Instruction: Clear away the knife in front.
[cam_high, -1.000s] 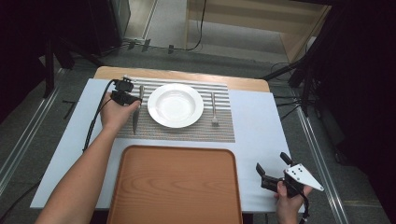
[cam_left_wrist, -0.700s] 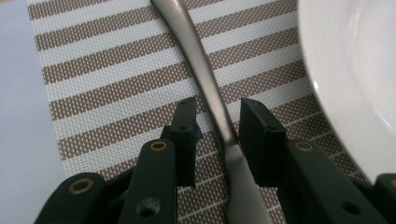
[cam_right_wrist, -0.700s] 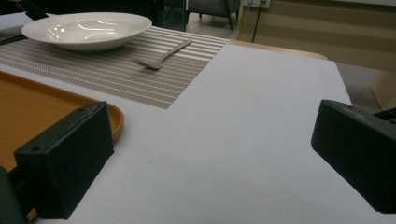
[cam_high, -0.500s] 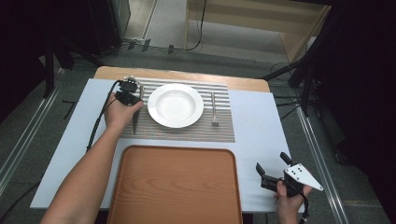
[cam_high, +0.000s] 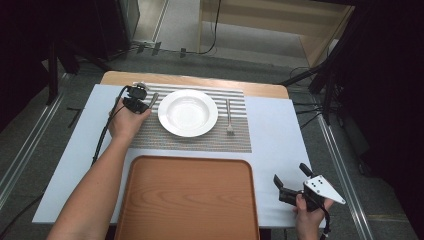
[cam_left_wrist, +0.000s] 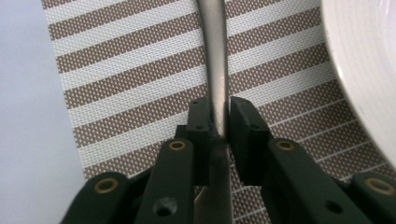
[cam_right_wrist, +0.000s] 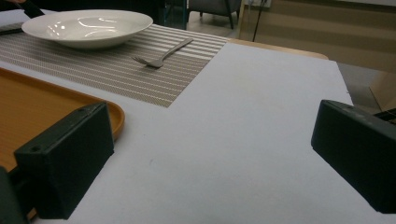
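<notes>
Upper left of the high view | left gripper (cam_high: 142, 101) has just closed on slim grey metal knife (cam_left_wrist: 215, 70) beside white round plate (cam_high: 188, 113) | lift level, clear the rim | right gripper (cam_high: 296, 182) open, idle

Your right gripper (cam_right_wrist: 212, 163) hangs over the bare desk (cam_right_wrist: 252, 116) with its jaws spread wide and nothing between them. Beyond the left jaw you see a corner of the orange tray (cam_right_wrist: 28, 107). Toward the far edge a striped placemat (cam_right_wrist: 107, 70) carries a white plate (cam_right_wrist: 86, 25) and, just beside it, a fork (cam_right_wrist: 161, 55).
</notes>
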